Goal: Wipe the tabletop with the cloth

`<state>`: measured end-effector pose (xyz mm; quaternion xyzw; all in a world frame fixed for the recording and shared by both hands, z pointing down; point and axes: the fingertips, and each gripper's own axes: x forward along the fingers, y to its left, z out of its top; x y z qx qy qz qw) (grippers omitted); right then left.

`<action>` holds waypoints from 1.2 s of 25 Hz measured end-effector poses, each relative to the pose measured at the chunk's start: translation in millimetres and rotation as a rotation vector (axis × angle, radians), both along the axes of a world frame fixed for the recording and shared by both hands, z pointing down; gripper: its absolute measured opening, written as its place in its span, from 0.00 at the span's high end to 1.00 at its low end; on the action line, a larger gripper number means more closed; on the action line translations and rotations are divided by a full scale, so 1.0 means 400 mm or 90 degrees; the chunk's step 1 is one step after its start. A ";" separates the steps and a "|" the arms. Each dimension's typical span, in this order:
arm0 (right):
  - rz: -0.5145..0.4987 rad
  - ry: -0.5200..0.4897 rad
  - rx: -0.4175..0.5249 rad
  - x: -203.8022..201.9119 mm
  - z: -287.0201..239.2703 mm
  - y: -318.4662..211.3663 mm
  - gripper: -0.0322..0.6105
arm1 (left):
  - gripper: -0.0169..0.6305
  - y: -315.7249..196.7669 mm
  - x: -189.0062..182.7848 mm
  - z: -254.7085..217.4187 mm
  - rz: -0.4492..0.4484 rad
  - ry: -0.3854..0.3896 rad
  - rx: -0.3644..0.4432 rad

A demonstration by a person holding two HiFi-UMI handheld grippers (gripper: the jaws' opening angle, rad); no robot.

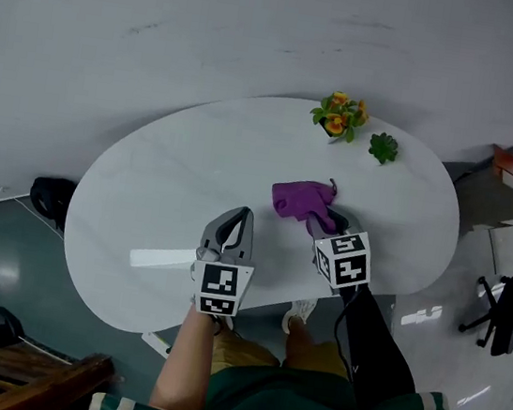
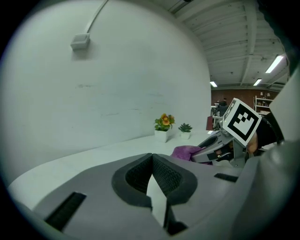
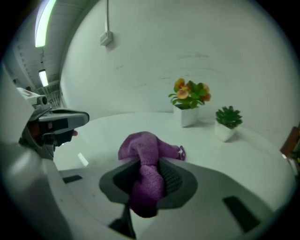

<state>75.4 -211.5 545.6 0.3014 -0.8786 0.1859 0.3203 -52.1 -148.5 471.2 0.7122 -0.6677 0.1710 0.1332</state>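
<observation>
Right gripper view: your right tongs (image 3: 150, 174) were clamped on a bunched fold of the purple cloth (image 3: 143, 146), which filled the space between the pads.
Left gripper view: your left tongs (image 2: 152, 158) were closed, the pad tips meeting with nothing between them.
Left tongs, place: over the near part of the white desk (image 1: 165, 182), beside the right tongs and apart from the cloth.
Cloth, place: its free part lay heaped on the desk just ahead of the right tongs, around mid-desk and a little to your right.
Far edge: a flowering pot (image 1: 338, 116) and a succulent pot (image 1: 383, 148) stood close together beyond the cloth, apart from it.
Risk, grip: you held only one narrow fold, so a hard drag across the desk could, I judge, pull the cloth out of the tongs.
Risk, coverage: the cloth was crumpled rather than spread, so a stroke might touch only a small patch and leave streaks unwiped.
Risk, pots: a long push away from you could carry the cloth or tongs into the two pots and tip them or shove them off the far edge.
Risk, left side: a sweep toward your left could knock into the idle left tongs.
Count: two tongs, one cloth, one desk, two pots.
</observation>
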 end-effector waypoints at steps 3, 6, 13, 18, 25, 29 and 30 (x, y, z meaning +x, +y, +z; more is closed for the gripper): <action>0.042 0.005 0.012 0.126 -0.001 -0.058 0.80 | 0.97 -0.073 0.120 -0.001 0.044 0.012 0.010; 0.084 0.016 0.023 0.258 0.001 -0.107 0.80 | 0.97 -0.148 0.248 -0.014 0.095 0.022 0.025; 0.189 0.029 0.035 0.555 0.016 -0.180 0.80 | 0.97 -0.276 0.540 -0.034 0.213 0.026 0.050; 0.248 0.052 0.050 0.737 0.026 -0.212 0.80 | 0.97 -0.322 0.712 -0.041 0.274 0.046 0.057; 0.327 0.090 0.061 0.968 0.020 -0.228 0.80 | 0.97 -0.339 0.878 -0.036 0.337 0.057 0.053; 0.343 0.103 0.061 1.026 0.019 -0.220 0.80 | 0.97 -0.332 0.916 -0.042 0.354 0.060 0.054; 0.343 0.099 0.065 1.025 0.011 -0.217 0.80 | 0.97 -0.329 0.918 -0.043 0.356 0.059 0.055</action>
